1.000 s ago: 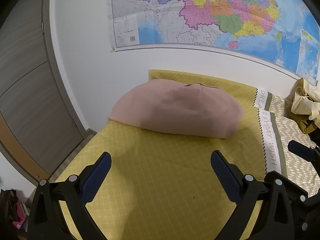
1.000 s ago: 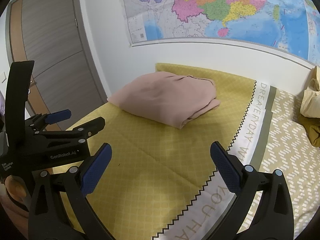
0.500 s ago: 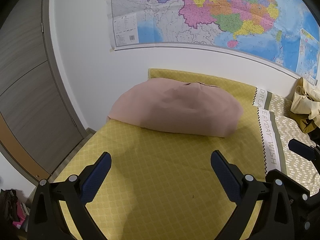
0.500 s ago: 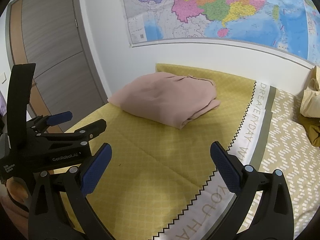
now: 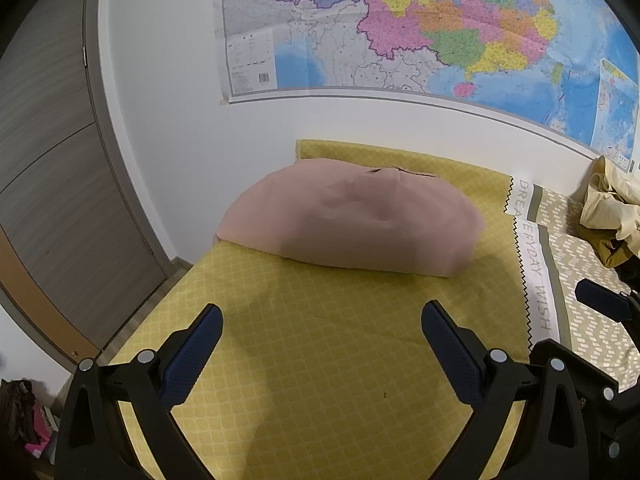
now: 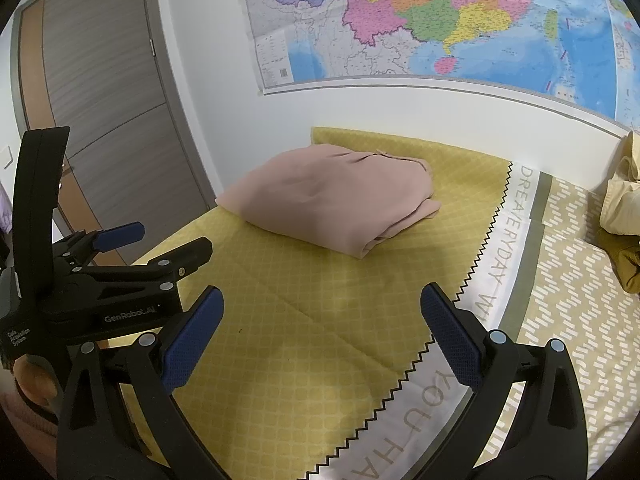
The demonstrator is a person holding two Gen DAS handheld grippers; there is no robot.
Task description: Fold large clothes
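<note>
1. Folded pink garment (image 5: 352, 220) sits at the far end of the yellow bedspread (image 5: 320, 360), close to the white wall (image 5: 180, 120) and under the big map (image 5: 400, 28). From the right wrist view it (image 6: 336, 204) shows stacked layers along its right edge, so it is a bundle several folds thick.
2. Left gripper (image 5: 322, 344) hovers over the near part of the bedspread, jaws spread wide, nothing between the blue pads (image 5: 192, 360). It is well short of the garment.
3. Right gripper (image 6: 322, 340) is the same story: fingers apart, empty, over bare yellow cloth, with the garment up ahead and a little left of centre.
4. The left gripper's body (image 6: 100, 280) shows at the left of the right wrist view, so the two tools sit side by side, near each other but not touching.
5. No containers in sight; the bedspread itself carries everything.
6. Edges: the bed's left side drops to the floor by a grey door (image 5: 52, 180), and the garment's left corner reaches that edge. On the right, a zigzag border and a white lettered band (image 6: 492, 280) lead to a patterned olive cover (image 6: 568, 300).
7. A crumpled pale yellow cloth (image 5: 612, 208) lies at the far right, well apart from the pink bundle.
8. Between grippers and garment there is a wide open stretch of yellow.
</note>
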